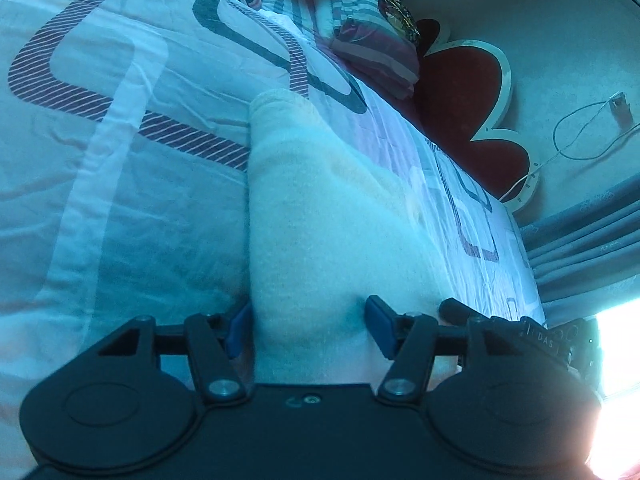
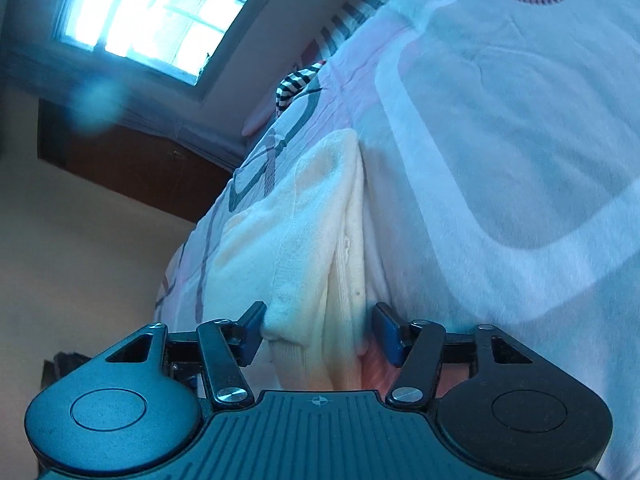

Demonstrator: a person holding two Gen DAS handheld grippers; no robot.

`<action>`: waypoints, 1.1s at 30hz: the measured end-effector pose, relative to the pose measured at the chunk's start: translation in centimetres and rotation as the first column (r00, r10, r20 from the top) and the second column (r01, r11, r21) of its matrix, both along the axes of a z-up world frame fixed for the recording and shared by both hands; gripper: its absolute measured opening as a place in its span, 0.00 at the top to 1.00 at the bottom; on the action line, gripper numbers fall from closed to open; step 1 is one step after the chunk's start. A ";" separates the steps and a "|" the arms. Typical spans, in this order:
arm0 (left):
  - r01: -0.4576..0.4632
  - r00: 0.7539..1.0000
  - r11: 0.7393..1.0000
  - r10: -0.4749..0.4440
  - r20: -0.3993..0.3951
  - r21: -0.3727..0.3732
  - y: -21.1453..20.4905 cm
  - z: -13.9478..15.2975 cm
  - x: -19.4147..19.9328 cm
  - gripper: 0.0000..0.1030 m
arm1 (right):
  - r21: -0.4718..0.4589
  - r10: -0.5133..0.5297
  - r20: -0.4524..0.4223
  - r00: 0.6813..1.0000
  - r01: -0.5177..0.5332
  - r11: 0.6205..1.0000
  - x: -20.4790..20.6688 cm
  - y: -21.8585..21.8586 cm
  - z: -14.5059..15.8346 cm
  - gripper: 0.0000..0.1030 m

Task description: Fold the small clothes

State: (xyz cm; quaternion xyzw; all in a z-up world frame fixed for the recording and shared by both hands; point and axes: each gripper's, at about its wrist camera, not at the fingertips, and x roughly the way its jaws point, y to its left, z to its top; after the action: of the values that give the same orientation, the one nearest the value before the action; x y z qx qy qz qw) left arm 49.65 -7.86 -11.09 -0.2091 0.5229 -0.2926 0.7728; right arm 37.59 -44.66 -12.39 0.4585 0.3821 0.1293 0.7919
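In your left wrist view, the cream garment lies on the bedspread and runs from your left gripper straight toward 12 o'clock, its long axis in line with the fingers. The near end passes between the two blue pads, which stand wide apart. The 9 o'clock pad sits against the cloth edge; whether the 3 o'clock pad touches it you cannot tell. Nothing is pinched: this gripper is released around the cloth, not gripping it. The other gripper's black body shows just beside yours at 3 o'clock.

In your right wrist view, the same garment stretches away toward 12 o'clock, layered with a seam edge showing. Your right gripper is also spread wide, the cloth's near end bunched between the pads, touching the 9 o'clock one. It holds nothing clamped. Both grippers are equally near that end, so the next fold probably needs both to close there first.
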 end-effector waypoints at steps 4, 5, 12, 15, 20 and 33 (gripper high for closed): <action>0.015 1.000 0.999 -0.016 0.024 0.035 -1.0 0.1 0.4 0.44 | -0.012 0.040 0.021 0.999 -0.040 0.999 1.0 0.5 -0.2 0.43; 0.016 0.999 0.999 -0.017 0.027 0.042 -1.3 0.1 0.4 0.44 | -0.025 0.049 0.029 0.998 -0.049 0.999 1.2 0.8 -0.1 0.44; 0.038 0.998 0.996 -0.043 0.052 0.084 -2.3 0.4 0.7 0.44 | -0.195 0.102 0.047 0.994 -0.091 0.977 1.8 2.7 0.6 0.55; 0.047 0.997 0.995 -0.052 0.055 0.086 -2.0 0.4 0.7 0.44 | -0.209 0.113 0.045 0.993 -0.101 0.973 1.6 2.4 0.7 0.54; 0.046 0.996 0.993 -0.054 0.070 0.110 -2.3 0.5 0.5 0.48 | -0.200 0.119 0.045 0.992 -0.107 0.974 1.9 3.0 0.4 0.53; 0.009 0.943 0.951 -0.111 0.315 0.308 -2.1 6.7 -2.7 0.69 | -0.529 0.197 0.133 0.971 -0.099 0.843 1.7 10.9 6.9 0.69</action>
State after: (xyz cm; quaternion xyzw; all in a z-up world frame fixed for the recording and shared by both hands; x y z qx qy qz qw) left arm 46.97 -9.94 -4.43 -0.0205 0.4316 -0.2635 0.8625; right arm 39.26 -33.72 -5.50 0.1836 0.3632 0.1239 0.9050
